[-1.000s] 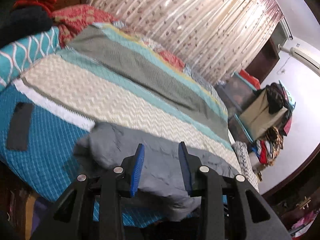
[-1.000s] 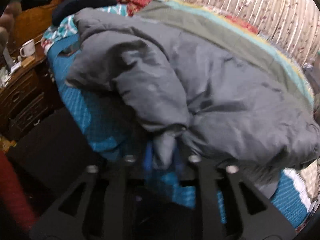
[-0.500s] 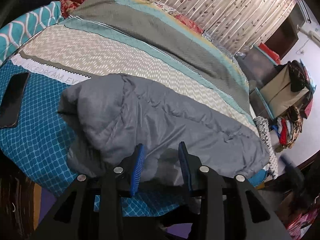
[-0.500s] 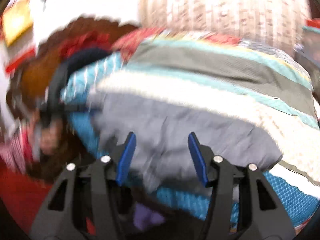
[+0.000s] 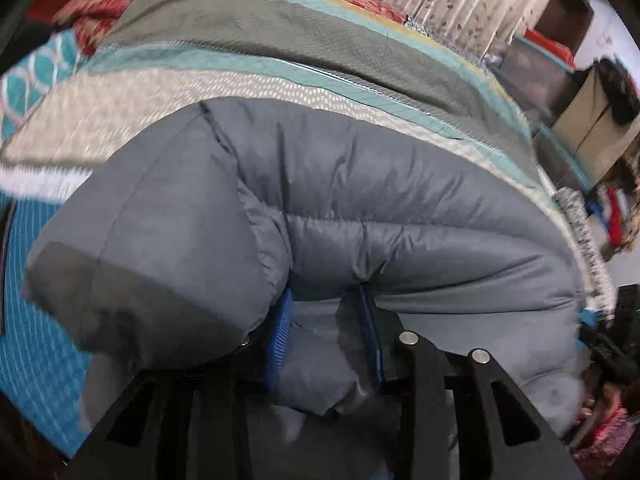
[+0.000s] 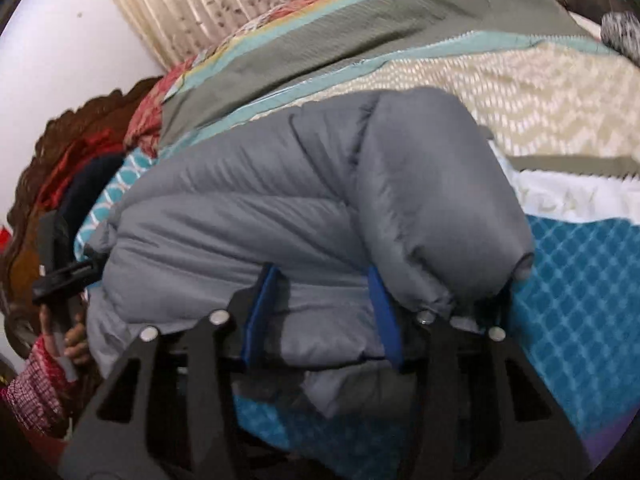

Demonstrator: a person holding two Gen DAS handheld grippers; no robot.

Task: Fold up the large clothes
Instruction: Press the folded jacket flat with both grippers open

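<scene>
A grey puffer jacket (image 5: 400,216) lies bunched on the striped and patterned bedspread (image 5: 280,52), filling the middle and lower part of both wrist views, with one padded sleeve folded over its body. In the left wrist view the left gripper (image 5: 326,328) sits at the lower centre with its blue pads apart and a fold of the jacket's edge lying between them; the fabric bulges over the left pad, but whether the pads actually pinch it cannot be told. In the right wrist view the right gripper (image 6: 320,308) is at the lower centre, its jaws closing with the jacket's hem between the blue pads, which do not visibly press on it. At the right edge of the left wrist view a tan open box (image 5: 592,120) holds dark clothing heaped at its top, beside more piled garments that are too blurred to tell apart. A hand (image 6: 74,336) holding the other gripper shows at the far left of the right wrist view.
</scene>
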